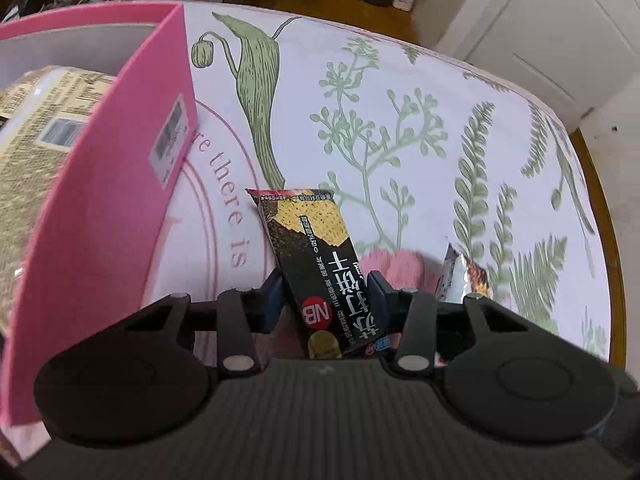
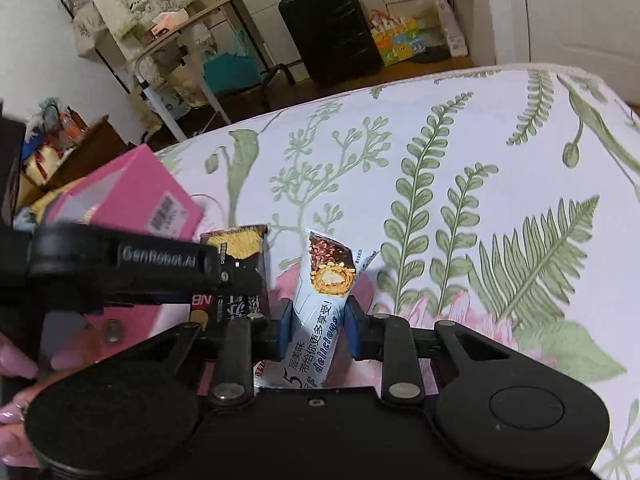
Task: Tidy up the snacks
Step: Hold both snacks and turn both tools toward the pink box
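the left gripper (image 1: 326, 292) is clamped on a black cracker packet (image 1: 320, 264), held above the tablecloth (image 1: 440, 100) just beside the pink box (image 1: 100, 200), which already holds a tan snack bag (image 1: 44, 120). the right gripper (image 2: 320, 320) is clamped on a pale blue snack packet (image 2: 324, 292), close to the right of the black one. the cloth is white with green ferns and pink flowers, spread over a table with a wooden edge (image 1: 608, 248). behind stand a black suitcase (image 2: 332, 32), a clothes rack (image 2: 132, 8) and a white door (image 1: 532, 20).
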A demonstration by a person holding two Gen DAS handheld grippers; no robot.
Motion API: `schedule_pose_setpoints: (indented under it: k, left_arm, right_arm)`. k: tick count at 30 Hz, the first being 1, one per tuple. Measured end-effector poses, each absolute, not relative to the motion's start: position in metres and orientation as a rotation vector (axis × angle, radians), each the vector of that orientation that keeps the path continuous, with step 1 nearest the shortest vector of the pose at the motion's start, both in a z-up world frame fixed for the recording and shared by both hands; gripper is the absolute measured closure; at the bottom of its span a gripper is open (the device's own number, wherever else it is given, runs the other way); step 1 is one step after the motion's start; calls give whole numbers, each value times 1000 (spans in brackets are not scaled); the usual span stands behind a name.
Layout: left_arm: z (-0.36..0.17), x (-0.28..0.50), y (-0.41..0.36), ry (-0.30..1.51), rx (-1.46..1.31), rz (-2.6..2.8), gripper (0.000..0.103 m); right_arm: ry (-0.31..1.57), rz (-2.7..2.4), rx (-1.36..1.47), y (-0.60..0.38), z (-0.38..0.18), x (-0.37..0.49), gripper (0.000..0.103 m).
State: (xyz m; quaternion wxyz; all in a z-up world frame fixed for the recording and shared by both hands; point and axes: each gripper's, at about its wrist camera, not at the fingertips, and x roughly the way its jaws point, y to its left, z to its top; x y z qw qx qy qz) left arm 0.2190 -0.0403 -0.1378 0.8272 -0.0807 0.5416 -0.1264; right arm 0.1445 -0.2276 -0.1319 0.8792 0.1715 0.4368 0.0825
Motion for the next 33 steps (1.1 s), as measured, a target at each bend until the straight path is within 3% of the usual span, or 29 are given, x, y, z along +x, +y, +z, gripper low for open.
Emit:
schedule_pose_setpoints:
  k: [10, 31, 33]
  left_arm:
    - [-116, 180, -23, 1163, -180, -371, 63]
    - [-101, 137, -2, 1199, -203, -468, 65]
    - [-91, 132, 2, 1179, -210, -481, 70]
  right_arm:
    - [997, 269, 488, -232, -119, 112, 71]
    - [1118, 369, 485, -211, -133, 104, 71]
    - [1117, 391, 482, -208, -125, 100, 71]
